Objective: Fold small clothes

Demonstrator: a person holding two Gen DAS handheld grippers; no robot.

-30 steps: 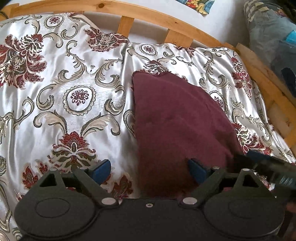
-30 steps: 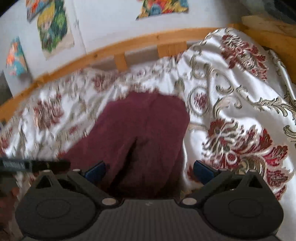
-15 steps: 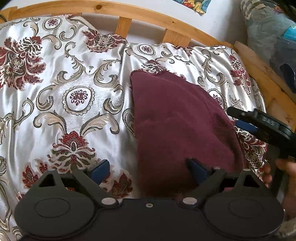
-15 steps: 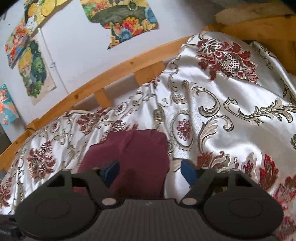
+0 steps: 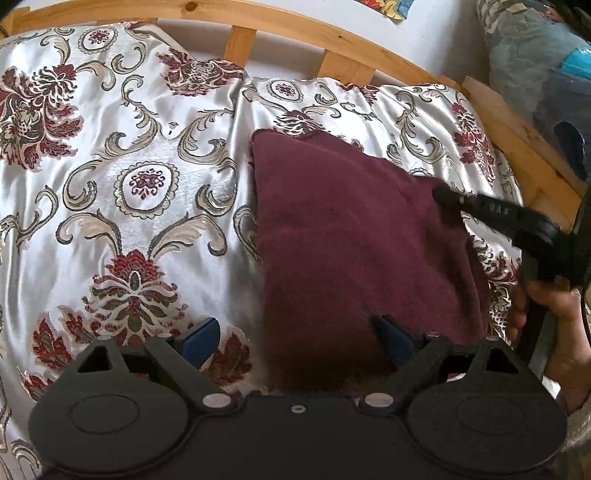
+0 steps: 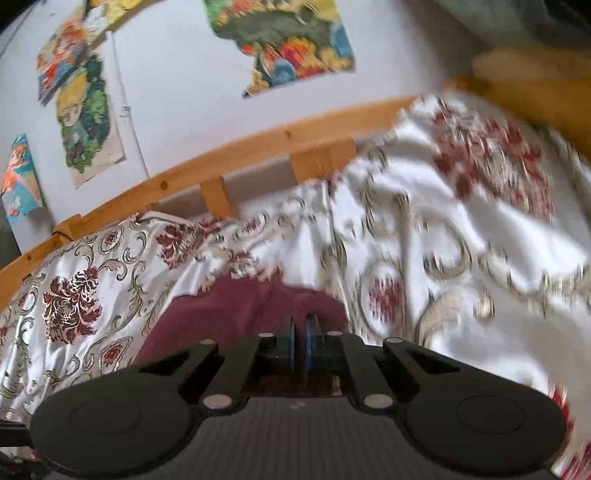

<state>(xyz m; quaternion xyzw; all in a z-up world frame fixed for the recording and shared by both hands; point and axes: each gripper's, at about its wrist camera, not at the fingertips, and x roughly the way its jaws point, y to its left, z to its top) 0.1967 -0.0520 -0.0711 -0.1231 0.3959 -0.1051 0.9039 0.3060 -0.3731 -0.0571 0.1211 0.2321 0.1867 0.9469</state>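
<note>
A dark maroon garment lies folded on the floral satin bedspread, also in the right wrist view. My left gripper is open, its blue pads astride the garment's near left edge. My right gripper has its pads almost together with no cloth visible between them, over the garment's right side; in the left wrist view its black fingers reach onto the garment's right edge.
A wooden bed frame curves along the far side and right. A bundle of blue-grey clothes sits beyond the right rail. Colourful posters hang on the white wall.
My right gripper has closed from wide open and has moved forward and up along the garment's right side. The left gripper has barely moved.
</note>
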